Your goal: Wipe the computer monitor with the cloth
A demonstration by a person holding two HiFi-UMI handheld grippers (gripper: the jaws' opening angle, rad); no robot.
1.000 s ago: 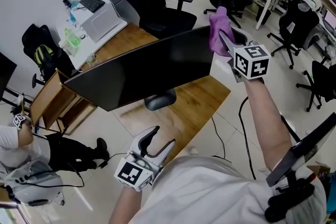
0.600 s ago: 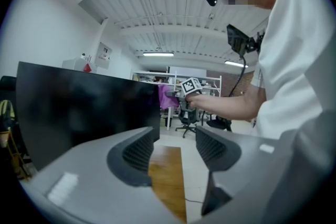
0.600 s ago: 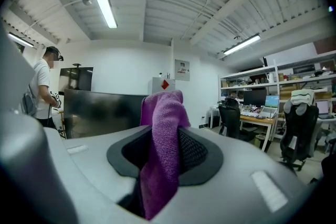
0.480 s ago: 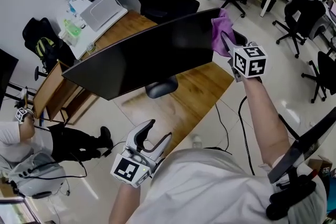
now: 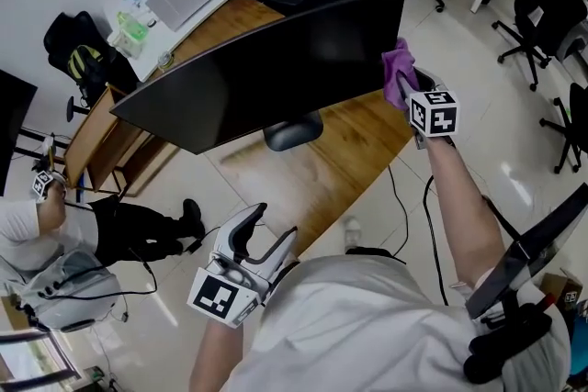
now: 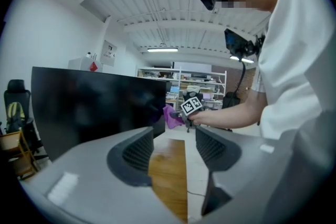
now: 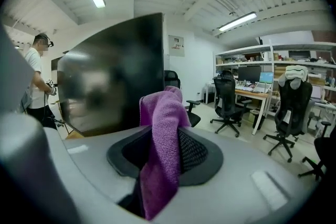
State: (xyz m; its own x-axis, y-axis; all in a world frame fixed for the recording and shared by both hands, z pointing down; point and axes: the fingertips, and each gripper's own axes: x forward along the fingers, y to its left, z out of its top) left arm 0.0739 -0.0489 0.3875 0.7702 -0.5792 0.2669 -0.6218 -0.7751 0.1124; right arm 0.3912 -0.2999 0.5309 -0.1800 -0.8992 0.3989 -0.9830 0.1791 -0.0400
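well, the wiping looks under way: the right tool [image 5: 405,85] is clamped on the purple cloth [image 5: 396,67], which sits at the right edge of the monitor [image 5: 266,78], seemingly against the dark screen, though i can't be sure of contact. the left tool [image 5: 269,232] hangs low in front of the monitor, jaws wide, nothing between them. next, i'd guess, the cloth wants pressing flat and sweeping across the screen, gently enough not to rock the monitor on the desk [image 5: 340,170].
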